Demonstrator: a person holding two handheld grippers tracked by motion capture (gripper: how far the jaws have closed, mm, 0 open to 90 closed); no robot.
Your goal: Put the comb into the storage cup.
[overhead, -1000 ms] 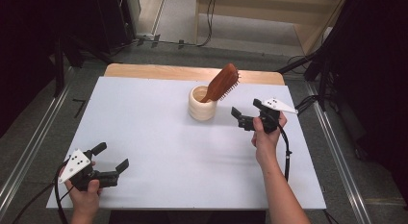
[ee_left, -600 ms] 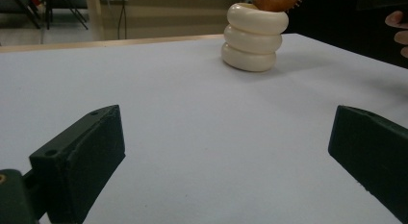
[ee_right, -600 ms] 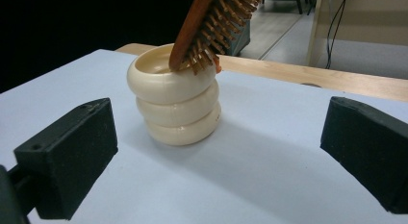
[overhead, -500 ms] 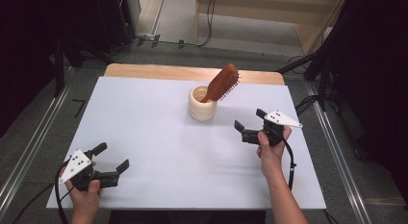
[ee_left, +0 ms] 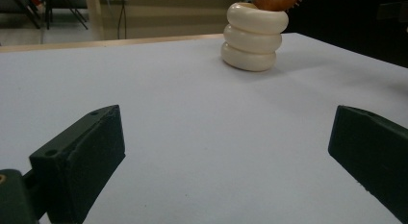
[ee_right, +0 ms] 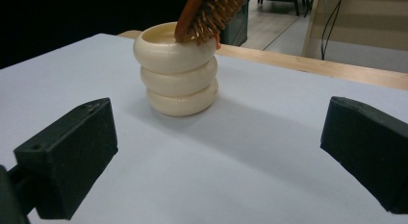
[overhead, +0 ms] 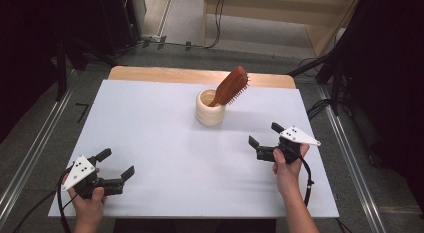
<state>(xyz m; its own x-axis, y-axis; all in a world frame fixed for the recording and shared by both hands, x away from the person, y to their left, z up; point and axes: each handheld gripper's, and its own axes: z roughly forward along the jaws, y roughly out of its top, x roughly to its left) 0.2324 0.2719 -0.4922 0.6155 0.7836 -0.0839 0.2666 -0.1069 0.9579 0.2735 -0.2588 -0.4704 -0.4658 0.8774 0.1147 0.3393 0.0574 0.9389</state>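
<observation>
A cream ribbed cup (overhead: pixel 210 108) stands upright at the back middle of the white table; it also appears in the left gripper view (ee_left: pixel 254 36) and the right gripper view (ee_right: pixel 178 68). A brown wooden hairbrush (overhead: pixel 231 85) leans in it, handle down, bristles (ee_right: pixel 217 9) facing right. My right gripper (overhead: pixel 265 135) hovers open to the right of the cup and nearer me, holding nothing. My left gripper (overhead: pixel 116 163) rests open at the near left corner, far from the cup, also with nothing in it.
The white tabletop (overhead: pixel 160 138) lies on a wooden board whose far edge (overhead: pixel 165 74) shows behind it. Metal rails (overhead: pixel 30 158) run along both sides. Cables (overhead: pixel 320 105) trail on the floor at the right.
My right gripper has drawn back from beside the cup toward me and to the right. The left gripper has barely shifted. The brush and cup stay put.
</observation>
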